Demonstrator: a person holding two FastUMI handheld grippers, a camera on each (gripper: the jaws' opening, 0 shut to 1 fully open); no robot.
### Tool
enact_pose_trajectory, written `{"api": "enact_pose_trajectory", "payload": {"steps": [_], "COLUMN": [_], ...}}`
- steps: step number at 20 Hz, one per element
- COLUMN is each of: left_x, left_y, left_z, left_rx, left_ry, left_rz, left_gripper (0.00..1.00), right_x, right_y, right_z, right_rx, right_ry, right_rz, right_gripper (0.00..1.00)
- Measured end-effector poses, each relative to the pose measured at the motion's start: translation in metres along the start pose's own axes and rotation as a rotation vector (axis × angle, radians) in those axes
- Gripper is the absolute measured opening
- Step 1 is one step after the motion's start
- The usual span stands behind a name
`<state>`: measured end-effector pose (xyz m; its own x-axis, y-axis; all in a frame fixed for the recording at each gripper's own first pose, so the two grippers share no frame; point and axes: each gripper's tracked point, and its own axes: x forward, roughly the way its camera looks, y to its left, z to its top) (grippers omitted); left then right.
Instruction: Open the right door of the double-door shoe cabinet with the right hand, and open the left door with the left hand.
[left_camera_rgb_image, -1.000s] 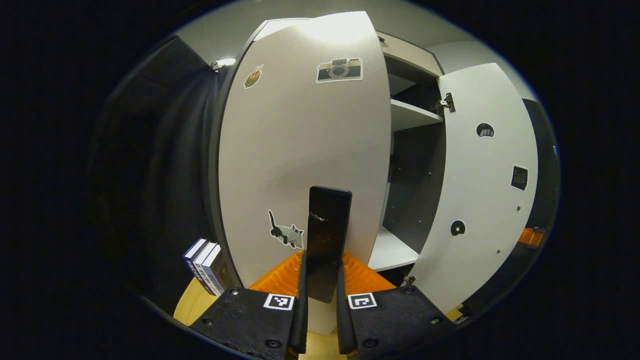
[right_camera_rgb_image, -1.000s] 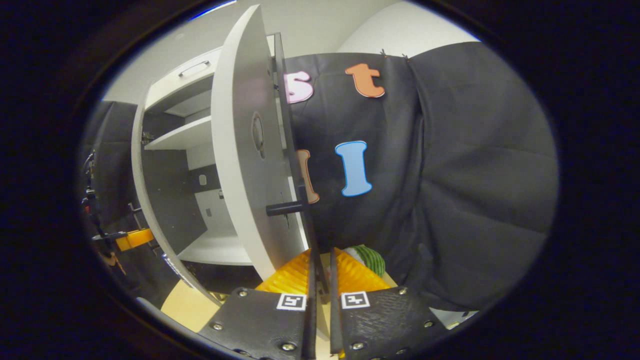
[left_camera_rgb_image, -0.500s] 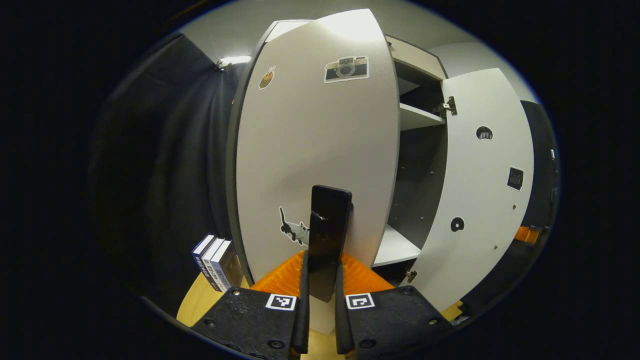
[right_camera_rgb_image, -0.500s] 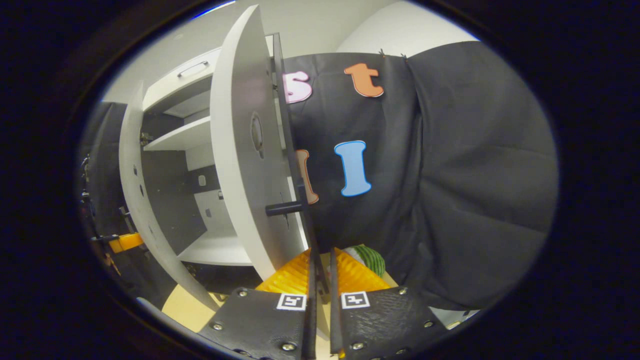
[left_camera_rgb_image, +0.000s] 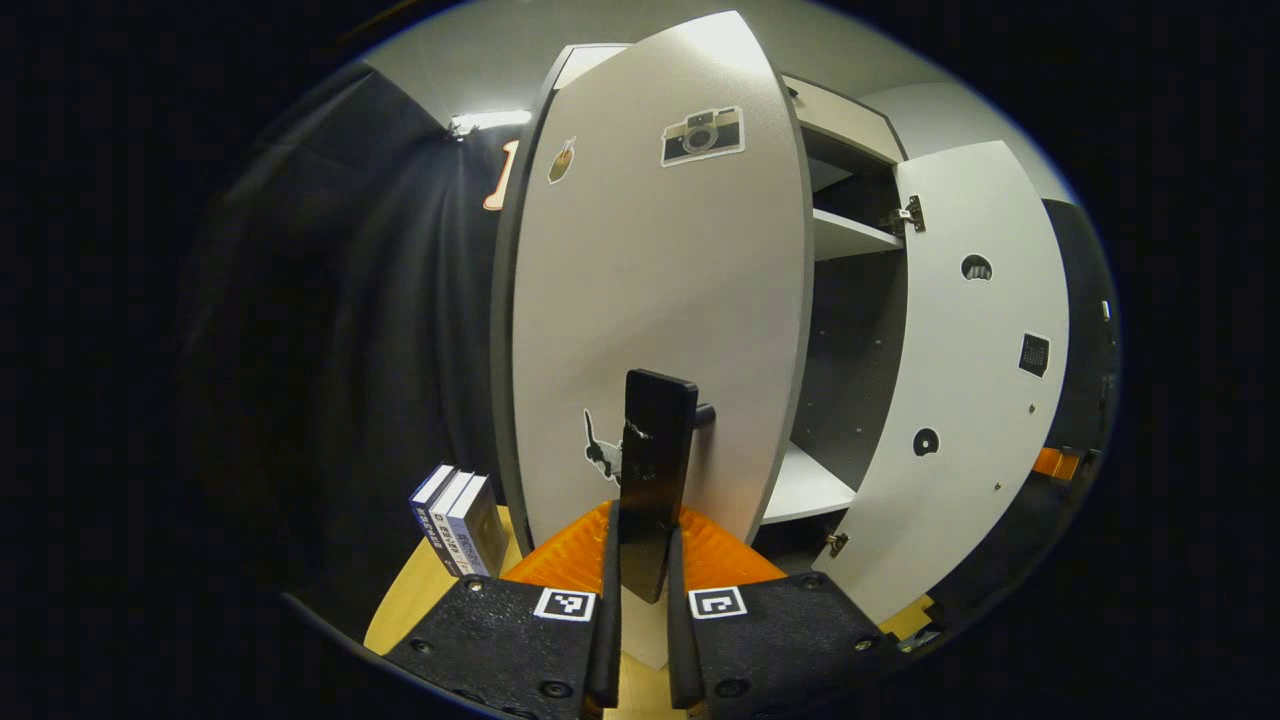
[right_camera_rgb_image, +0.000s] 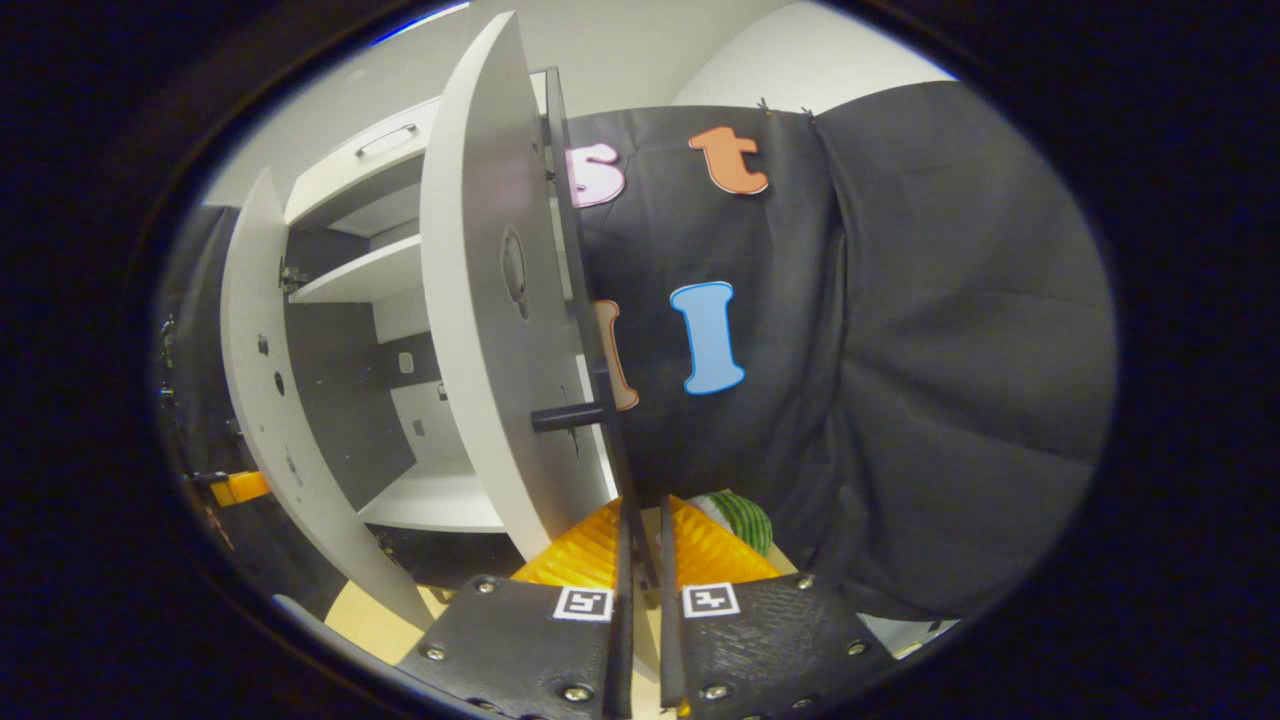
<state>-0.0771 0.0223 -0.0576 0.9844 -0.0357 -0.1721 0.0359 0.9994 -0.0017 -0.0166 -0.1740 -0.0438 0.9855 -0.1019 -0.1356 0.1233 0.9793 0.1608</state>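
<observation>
The left door (left_camera_rgb_image: 650, 270) of the white shoe cabinet carries stickers and stands partly open. My left gripper (left_camera_rgb_image: 641, 530) is shut on its black bar handle (left_camera_rgb_image: 655, 440). To the right the right door (left_camera_rgb_image: 975, 380) stands wide open, inner face showing, with shelves (left_camera_rgb_image: 845, 235) between the doors. In the right gripper view the right door (right_camera_rgb_image: 480, 300) is seen nearly edge-on. My right gripper (right_camera_rgb_image: 640, 520) is shut on that door's thin black handle (right_camera_rgb_image: 612, 440). The left door (right_camera_rgb_image: 255, 370) shows its inner face at the far left.
Three books (left_camera_rgb_image: 460, 515) stand on the wooden floor (left_camera_rgb_image: 420, 600) left of the cabinet. A green striped object (right_camera_rgb_image: 740, 515) lies low beside the black cloth wall (right_camera_rgb_image: 900, 350). A drawer (right_camera_rgb_image: 370, 150) tops the cabinet.
The left door has swung further open with my left gripper on its handle; its inner face shows more in the right gripper view. The right door and right gripper have stayed put.
</observation>
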Motion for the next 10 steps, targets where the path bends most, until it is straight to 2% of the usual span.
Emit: {"api": "enact_pose_trajectory", "payload": {"steps": [2, 10], "left_x": [-0.0031, -0.0082], "left_y": [0.0047, 0.0103], "left_z": [0.0, 0.0004], "left_rx": [0.009, 0.012], "left_ry": [-0.001, 0.009], "left_rz": [0.016, 0.027], "left_gripper": [0.17, 0.16], "right_x": [0.0007, 0.0008], "right_y": [0.0001, -0.0013], "right_z": [-0.0001, -0.0015], "right_rx": [0.003, 0.018], "right_ry": [-0.001, -0.008], "right_rz": [0.001, 0.008], "right_gripper": [0.11, 0.11]}}
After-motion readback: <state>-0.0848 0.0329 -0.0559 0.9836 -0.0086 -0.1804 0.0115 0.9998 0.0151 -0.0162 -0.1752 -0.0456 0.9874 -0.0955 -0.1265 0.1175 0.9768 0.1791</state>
